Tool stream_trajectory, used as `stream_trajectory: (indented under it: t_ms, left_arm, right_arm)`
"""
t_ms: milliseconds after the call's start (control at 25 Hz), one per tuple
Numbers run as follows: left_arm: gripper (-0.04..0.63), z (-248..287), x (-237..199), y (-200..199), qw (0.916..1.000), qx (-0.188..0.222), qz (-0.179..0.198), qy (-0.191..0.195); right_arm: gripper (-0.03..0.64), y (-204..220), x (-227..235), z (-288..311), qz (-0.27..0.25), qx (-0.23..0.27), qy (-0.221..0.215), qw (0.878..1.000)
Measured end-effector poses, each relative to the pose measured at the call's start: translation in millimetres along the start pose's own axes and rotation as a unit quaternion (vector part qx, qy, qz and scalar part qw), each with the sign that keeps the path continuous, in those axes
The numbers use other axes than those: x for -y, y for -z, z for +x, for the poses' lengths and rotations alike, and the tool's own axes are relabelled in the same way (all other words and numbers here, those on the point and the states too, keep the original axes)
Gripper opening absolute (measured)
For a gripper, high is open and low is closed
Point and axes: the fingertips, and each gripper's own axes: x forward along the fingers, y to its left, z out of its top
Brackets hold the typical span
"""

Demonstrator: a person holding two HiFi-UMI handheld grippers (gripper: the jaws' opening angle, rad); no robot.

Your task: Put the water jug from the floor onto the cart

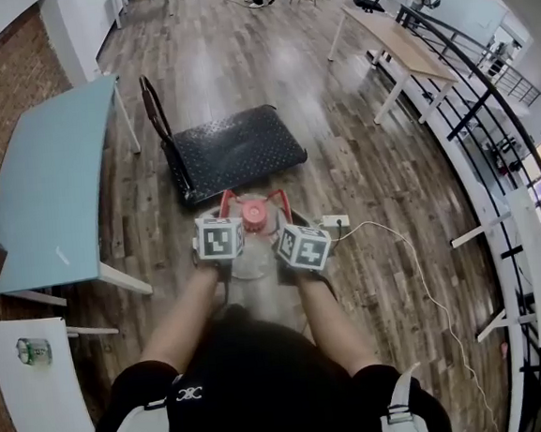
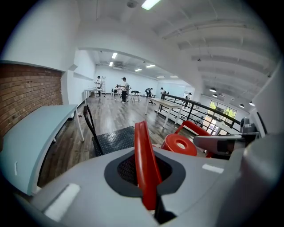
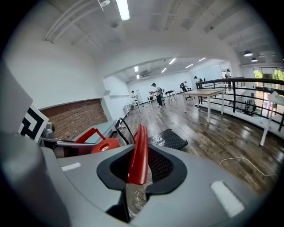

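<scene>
Gripping the water jug (image 1: pixel 254 219) by its red handles (image 2: pixel 144 150), the left gripper (image 2: pixel 147 177) and right gripper (image 3: pixel 135 175) each clamp one handle. The jug sits between them, just short of the cart (image 1: pixel 236 147). It is probably heavy and sloshing, so the stiff handles are the safest hold

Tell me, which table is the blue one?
The blue table by the brick wall, left of the cart. The white table beside it and the wooden table by the railing are other colours.
</scene>
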Motion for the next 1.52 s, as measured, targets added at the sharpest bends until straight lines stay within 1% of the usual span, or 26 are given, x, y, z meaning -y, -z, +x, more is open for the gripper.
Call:
stream_trajectory:
  t_ms: [200,360,520,760,1080,1400,1520]
  left_arm:
    - [0.002,35.7,-16.2,-33.3,1.0000,0.007,0.003,0.004]
    - [0.002,60.6,-29.4,-59.2,0.9999,0.005,0.005,0.010]
    - [0.002,89.4,-40.1,-78.9,0.9998,0.003,0.008,0.021]
    - [0.002,118.1,-59.4,-112.5,0.9995,0.007,0.019,0.023]
    - [0.002,161.1,-67.0,-126.4,0.9991,0.005,0.026,0.033]
    - [0.002,225.3,-66.0,-152.6,0.9991,-0.010,0.029,0.027]
    - [0.002,251.6,-62.0,-169.3,0.9993,-0.013,0.027,0.023]
  right_arm:
    - [0.084,-27.8,2.8,41.2,-0.006,-0.001,0.004,1.000]
    - [0.084,-45.4,4.1,73.2,-0.004,-0.007,0.011,1.000]
    - [0.084,-62.4,7.5,103.8,0.001,-0.004,0.018,1.000]
    - [0.084,-85.0,7.9,143.3,0.013,0.005,0.024,1.000]
    - [0.084,-99.7,19.9,179.8,0.019,0.002,0.032,0.999]
    - [0.084,-124.2,50.2,239.4,0.019,-0.008,0.022,1.000]
    - [0.086,-139.3,66.6,262.0,0.014,-0.013,0.017,1.000]
